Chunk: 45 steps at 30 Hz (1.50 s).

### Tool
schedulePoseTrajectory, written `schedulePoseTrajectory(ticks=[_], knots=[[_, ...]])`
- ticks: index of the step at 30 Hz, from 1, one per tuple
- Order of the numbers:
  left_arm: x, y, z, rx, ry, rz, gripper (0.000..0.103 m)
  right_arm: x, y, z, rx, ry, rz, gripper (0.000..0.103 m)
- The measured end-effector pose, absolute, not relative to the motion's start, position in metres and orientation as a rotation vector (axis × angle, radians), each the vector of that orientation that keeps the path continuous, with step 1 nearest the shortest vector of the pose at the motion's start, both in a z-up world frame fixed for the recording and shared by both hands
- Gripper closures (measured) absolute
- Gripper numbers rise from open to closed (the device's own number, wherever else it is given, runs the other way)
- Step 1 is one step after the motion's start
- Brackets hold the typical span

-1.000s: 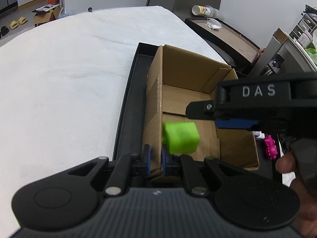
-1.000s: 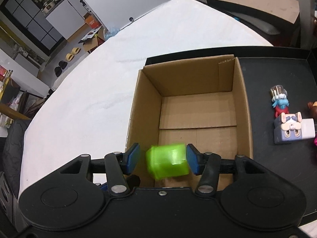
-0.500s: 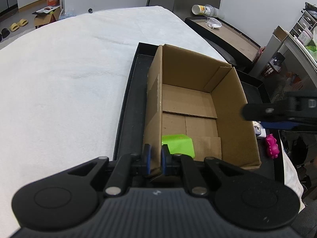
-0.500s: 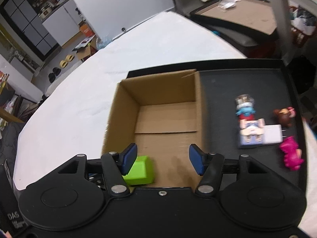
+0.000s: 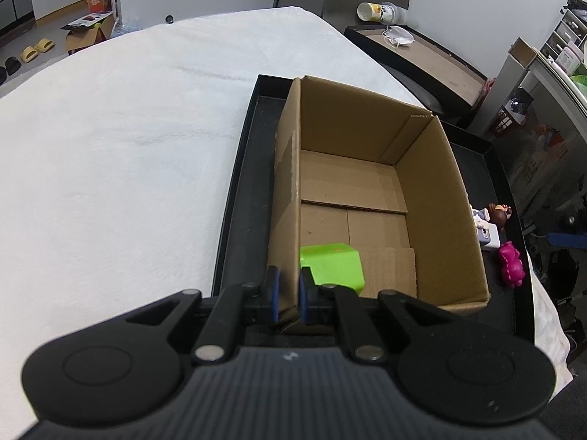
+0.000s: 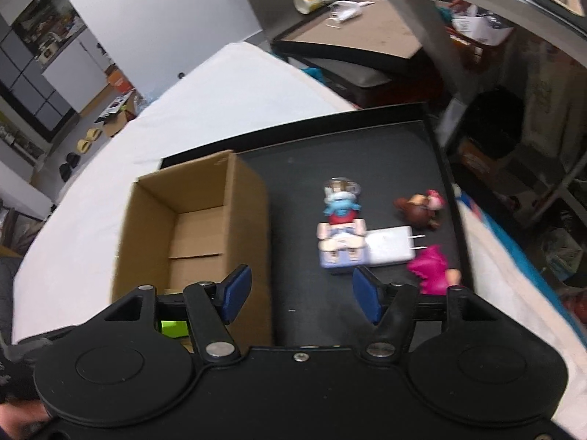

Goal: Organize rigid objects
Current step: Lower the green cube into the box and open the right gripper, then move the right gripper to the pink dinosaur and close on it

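We are clamping the left hand-held gripper [image 5: 287, 295] on the cardboard box [image 5: 422, 198] wall; the right hand-held gripper [image 6: 299, 293], empty, is opening over the seemingly crowded toys [image 6: 343, 234], risking nudging neighbours.

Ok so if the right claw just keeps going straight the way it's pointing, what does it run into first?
Probably the bare floor of the black tray, just short of the blocky pale-blue toy. The right claw is empty, its jaws opening. That toy sits slightly right of centre, so depth leaves it uncertain.

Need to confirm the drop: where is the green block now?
In the left wrist view the green block lies on the floor of the cardboard box, in its near left corner.
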<state>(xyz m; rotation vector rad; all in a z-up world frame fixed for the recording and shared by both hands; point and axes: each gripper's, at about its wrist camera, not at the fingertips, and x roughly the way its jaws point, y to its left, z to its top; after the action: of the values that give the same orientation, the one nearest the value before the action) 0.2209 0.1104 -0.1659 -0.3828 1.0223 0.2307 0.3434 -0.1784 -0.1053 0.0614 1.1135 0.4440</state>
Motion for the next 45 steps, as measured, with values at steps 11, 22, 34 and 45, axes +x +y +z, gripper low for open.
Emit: schedulePoseTrajectory(ticks=[11,22,34,45], knots=[[0.226,0.107,-0.164,-0.364,1.049,0.246,0.093,0.363,-0.225,-0.140,0.094,1.171,0.381,0.038],[0.227,0.105,-0.164,-0.363,1.061,0.262,0.093,0.375,-0.249,-0.171,0.096,1.125,0.389,0.038],[0.232,0.102,-0.166,-0.372,1.078,0.306,0.093,0.383,-0.234,-0.194,-0.022,1.134,0.407,0.039],[0.234,0.094,-0.165,-0.346,1.090,0.351,0.094,0.383,-0.241,-0.215,0.011,1.228,0.441,0.068]])
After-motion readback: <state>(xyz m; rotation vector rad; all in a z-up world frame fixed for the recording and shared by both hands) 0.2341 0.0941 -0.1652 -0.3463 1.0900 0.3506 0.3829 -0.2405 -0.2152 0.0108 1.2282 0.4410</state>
